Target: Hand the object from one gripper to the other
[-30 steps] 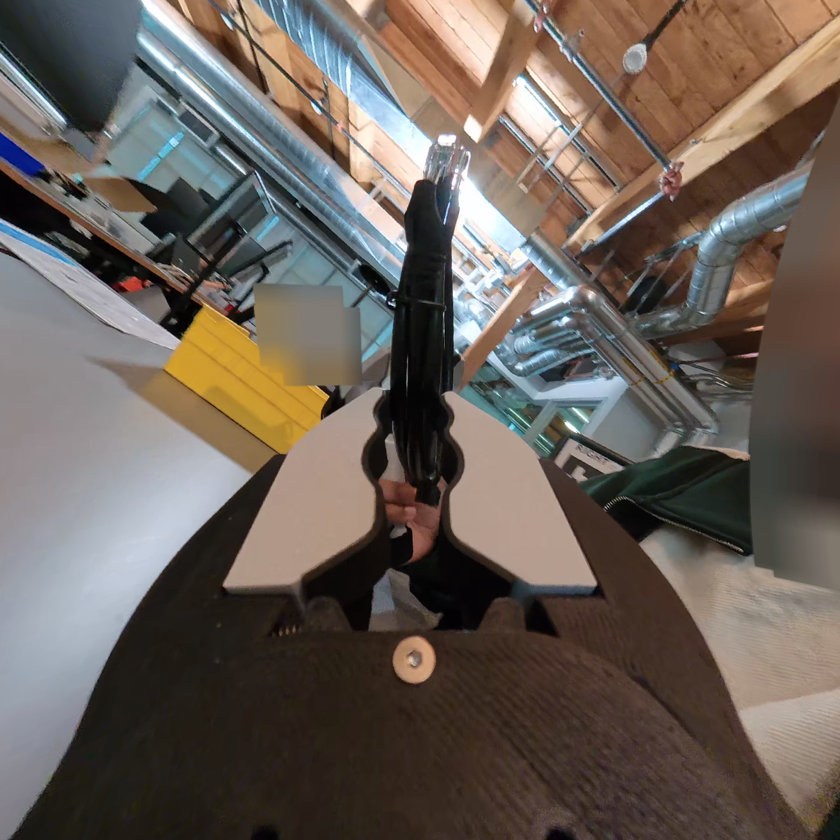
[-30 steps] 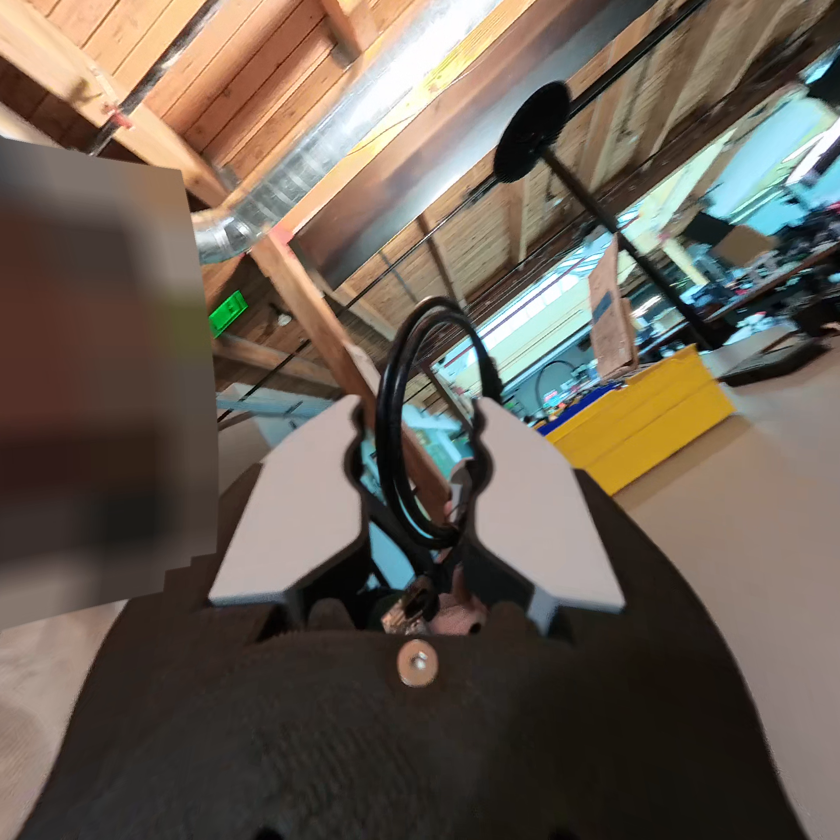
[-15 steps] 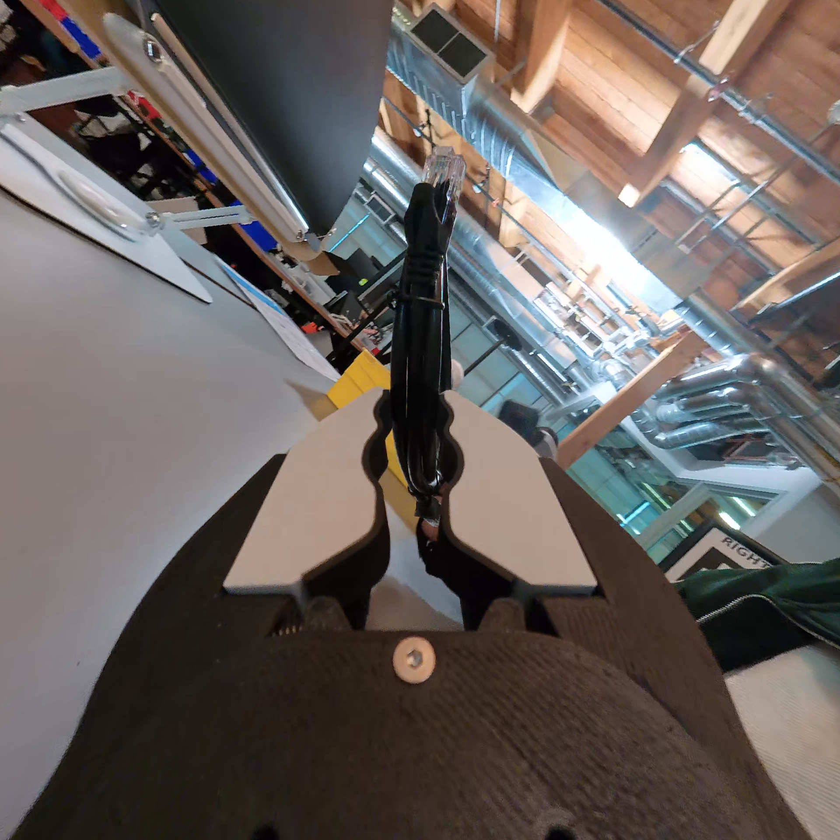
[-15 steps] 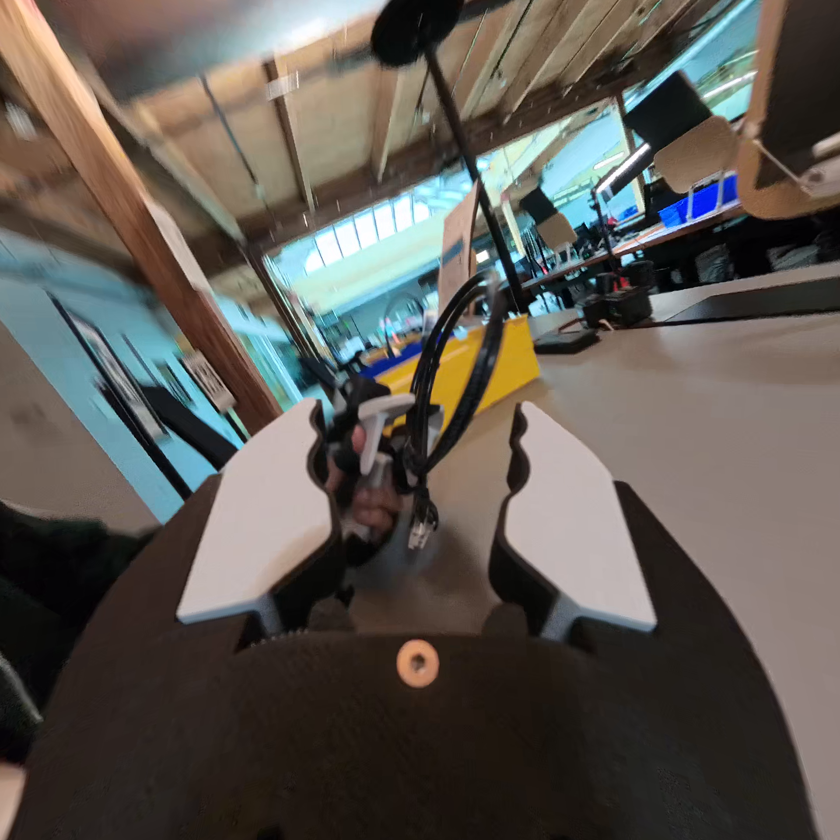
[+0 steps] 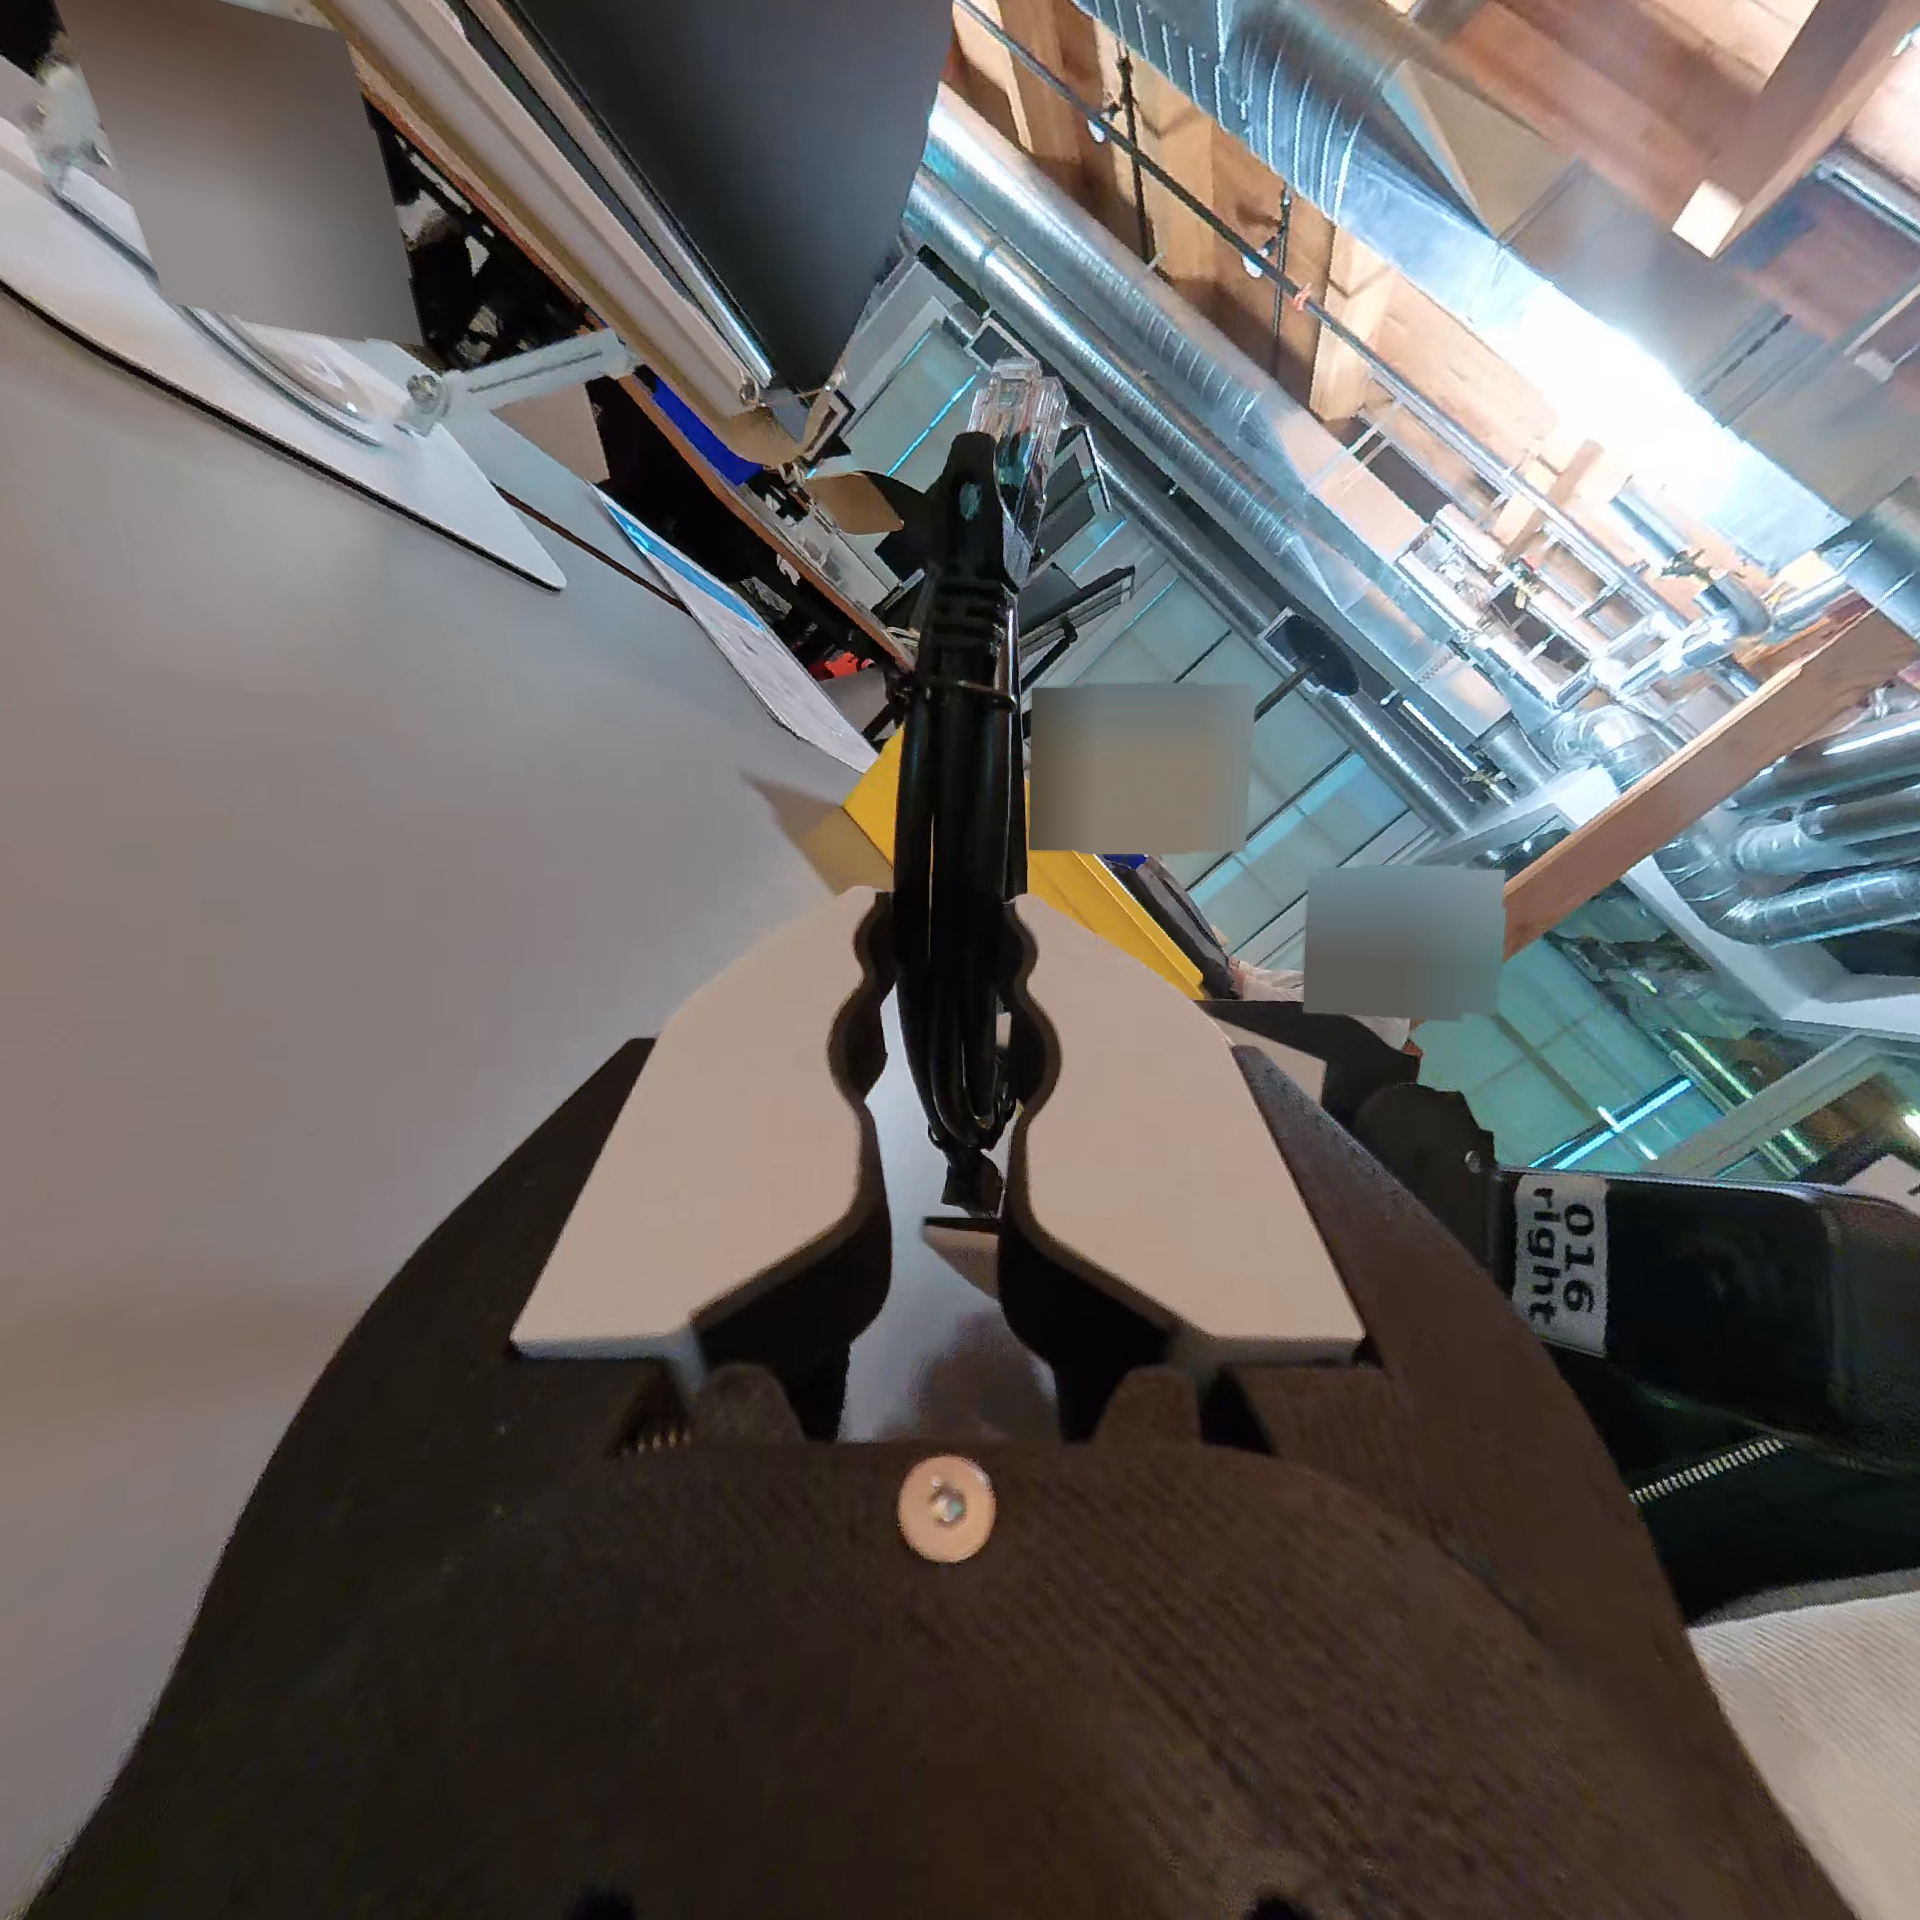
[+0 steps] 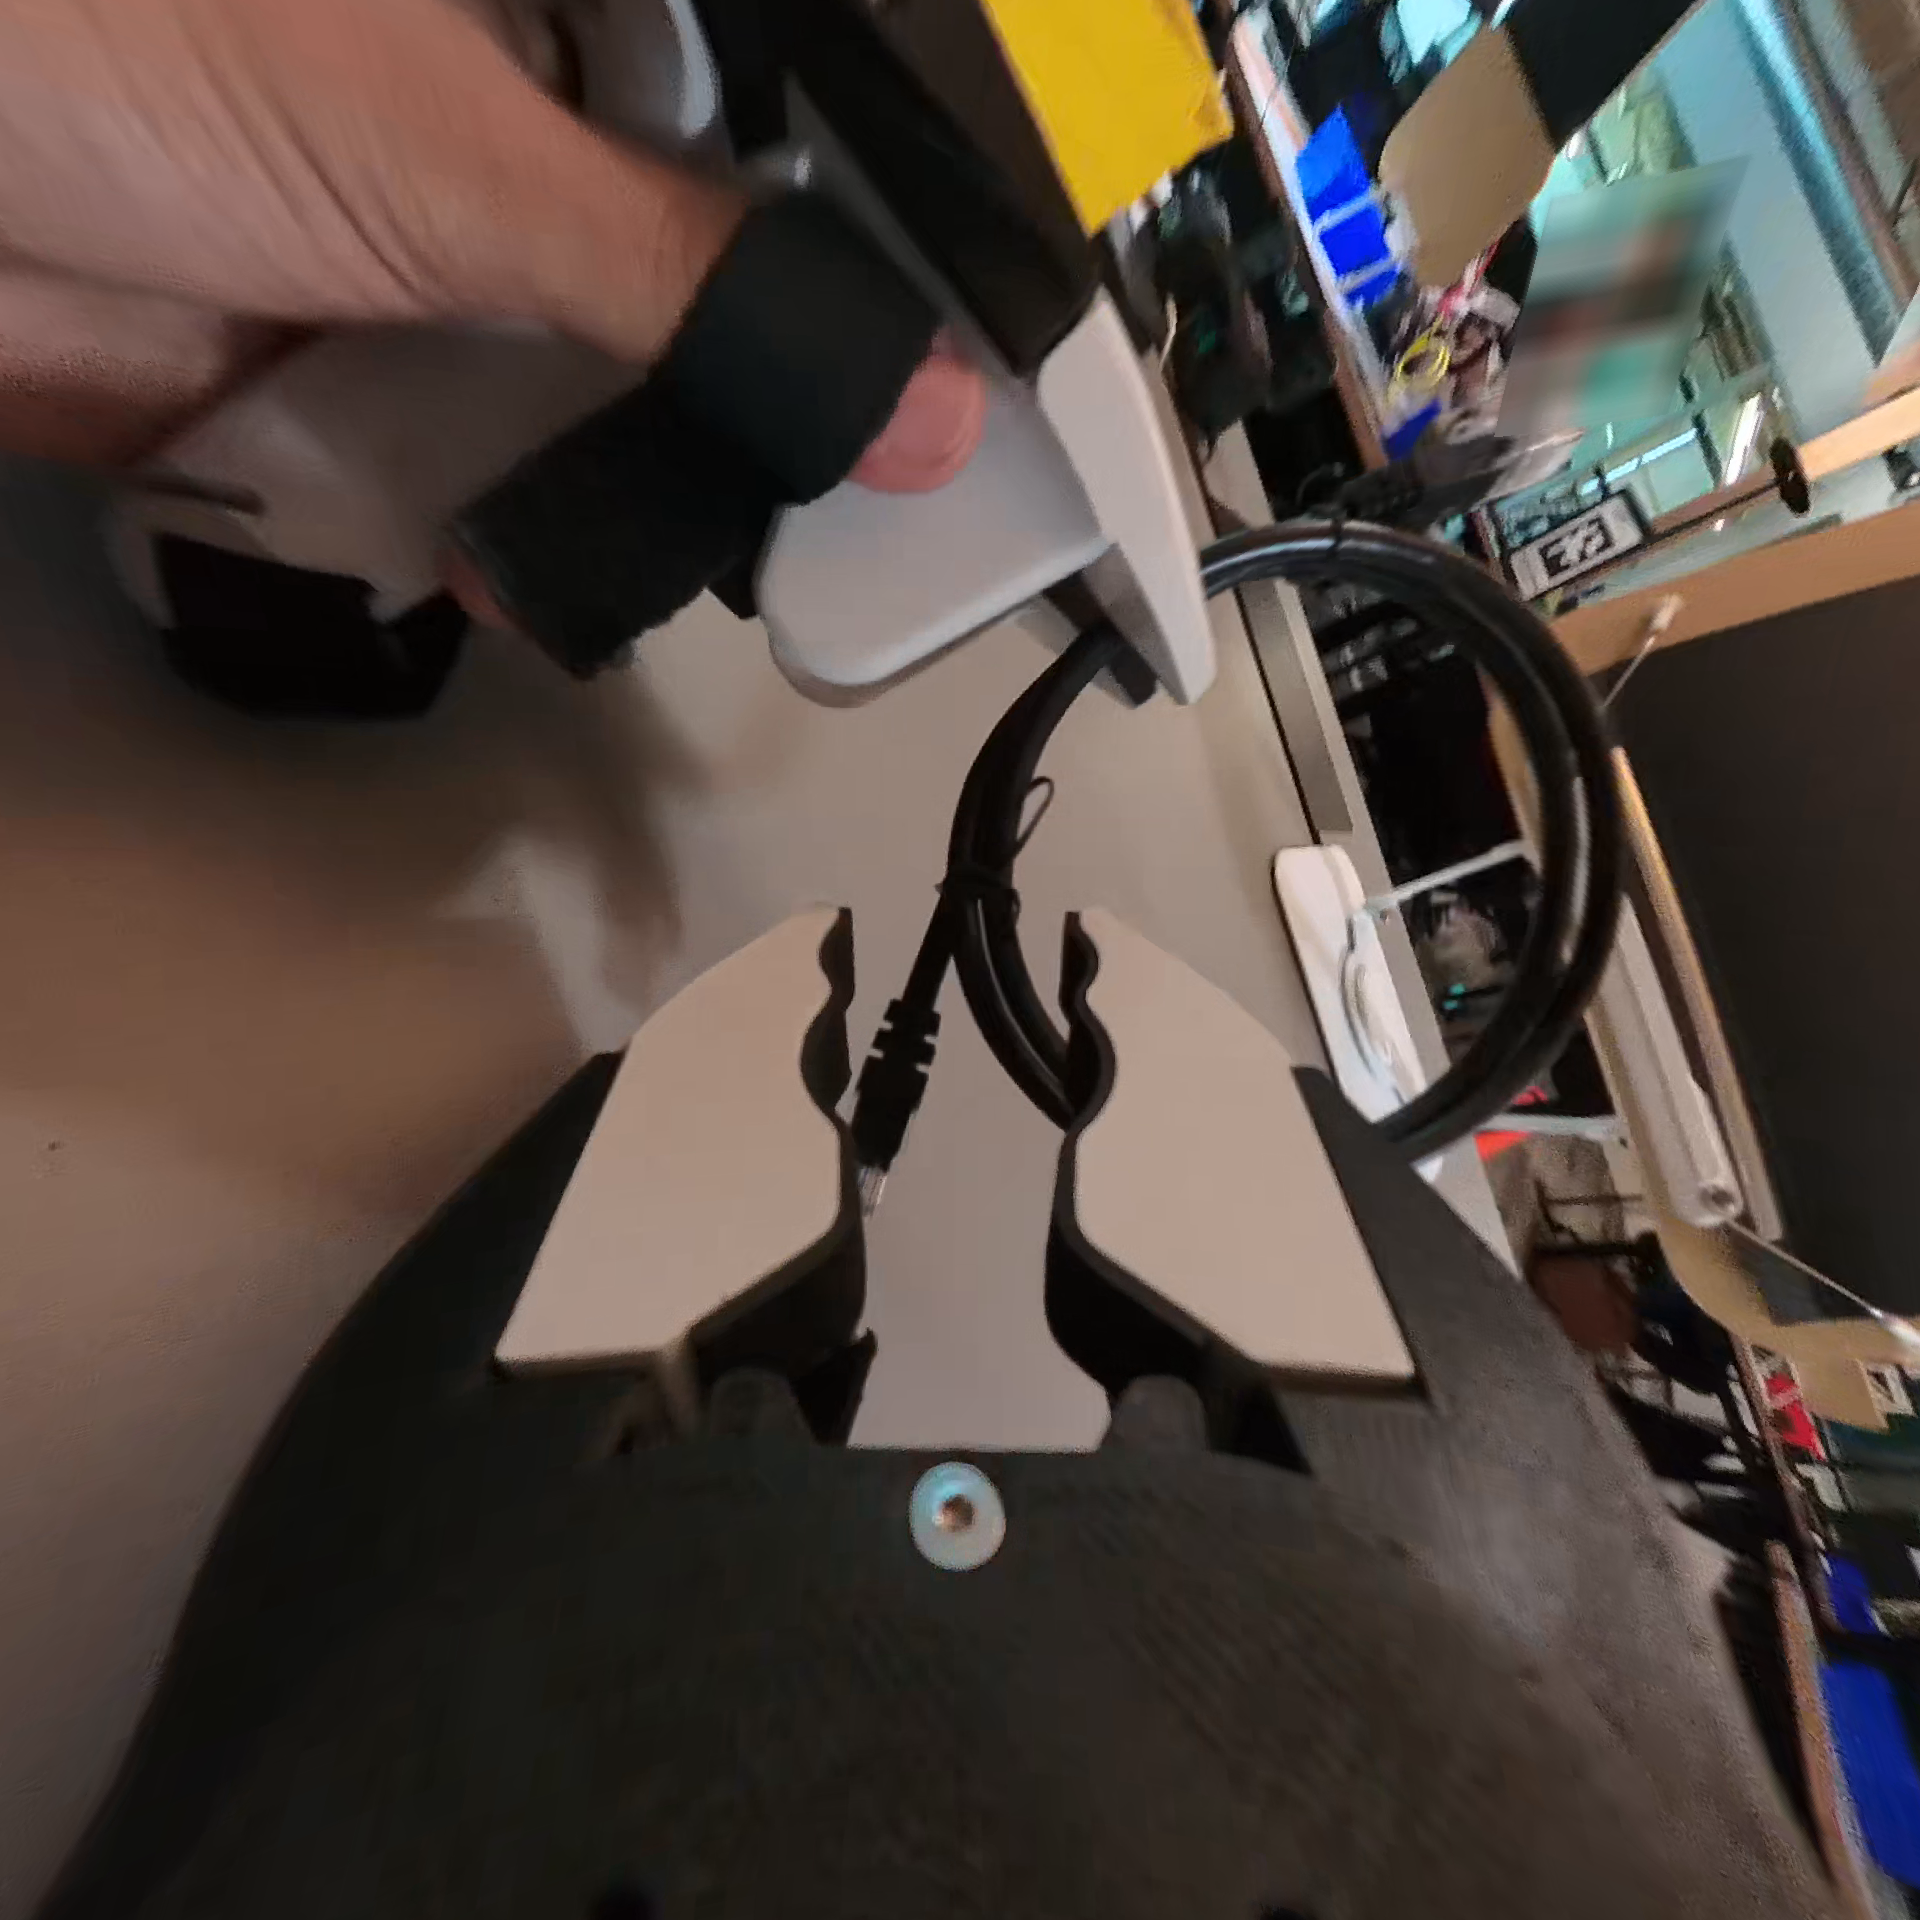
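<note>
A coiled black network cable (image 5: 961, 790) with a clear plug (image 5: 1013, 416) stands up from my left gripper (image 5: 951, 920), which is shut on the coil's lower end. In the right wrist view the left gripper (image 6: 1101, 644) comes in from the top, held by a hand (image 6: 416, 177), and the cable's loop (image 6: 1558, 790) curves out to the right. My right gripper (image 6: 956, 925) is open just below it. The cable's tied strands and its other plug end (image 6: 894, 1081) hang between the right fingers, and one strand lies against the right finger (image 6: 1195, 1143). The right gripper's body (image 5: 1662, 1288) shows at the right of the left wrist view.
A grey table (image 5: 312, 831) lies under both grippers. A yellow bin (image 5: 1091, 904) sits at its far edge. A dark monitor (image 5: 727, 156) on a white stand base (image 5: 364, 468) stands on the table. Cluttered benches (image 6: 1351, 260) lie beyond. Left tips to right tips: about 6 centimeters.
My right gripper has swung round to face the left gripper, and its fingers, wide apart half a second ago, have narrowed around the cable's hanging end. The left gripper has kept its hold and tilted.
</note>
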{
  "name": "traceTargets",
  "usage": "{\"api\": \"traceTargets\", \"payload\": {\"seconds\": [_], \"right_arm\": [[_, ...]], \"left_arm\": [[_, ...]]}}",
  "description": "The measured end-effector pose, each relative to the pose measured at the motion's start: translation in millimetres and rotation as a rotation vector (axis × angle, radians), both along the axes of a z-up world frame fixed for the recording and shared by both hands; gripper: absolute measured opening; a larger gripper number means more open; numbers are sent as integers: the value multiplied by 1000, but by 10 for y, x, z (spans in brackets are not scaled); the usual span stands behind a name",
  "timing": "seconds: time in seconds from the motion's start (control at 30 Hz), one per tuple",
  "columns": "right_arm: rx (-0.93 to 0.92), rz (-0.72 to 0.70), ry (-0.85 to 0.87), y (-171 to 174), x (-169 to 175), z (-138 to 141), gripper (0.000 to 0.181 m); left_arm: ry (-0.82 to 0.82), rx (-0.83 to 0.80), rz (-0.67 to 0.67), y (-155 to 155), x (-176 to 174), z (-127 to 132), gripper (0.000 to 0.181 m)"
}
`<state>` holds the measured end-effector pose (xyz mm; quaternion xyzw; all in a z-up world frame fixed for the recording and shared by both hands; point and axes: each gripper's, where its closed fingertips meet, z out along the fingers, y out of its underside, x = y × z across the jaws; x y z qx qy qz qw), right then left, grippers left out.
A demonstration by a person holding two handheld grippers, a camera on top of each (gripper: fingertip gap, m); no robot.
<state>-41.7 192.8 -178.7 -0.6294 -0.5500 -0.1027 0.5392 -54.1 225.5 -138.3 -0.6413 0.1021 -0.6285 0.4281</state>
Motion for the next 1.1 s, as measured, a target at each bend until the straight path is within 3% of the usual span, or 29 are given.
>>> {"api": "traceTargets", "payload": {"seconds": [0.1,0.3,0.4,0.57,0.8,0.97,1.1], "right_arm": [[-31,-36,-5,30,50,-38,17],[-124,-2,62,-15,55,-3,12],[-162,29,161,-49,27,96,12],[-299,139,505,-106,19,382,12],[-704,548,1158,-365,113,950,12],[-952,748,1414,-447,244,1147,12],[-1130,851,1495,-502,257,1179,12]], "left_arm": [[-7,-8,-8,-33,41,-9,19],[-86,50,-70,-85,81,121,20],[-151,63,-82,-74,57,206,39],[-222,85,-65,-16,-45,301,51],[-241,58,-61,49,-94,269,55],[-175,68,-63,54,-47,198,54],[-92,115,-52,46,-13,166,55]]}}
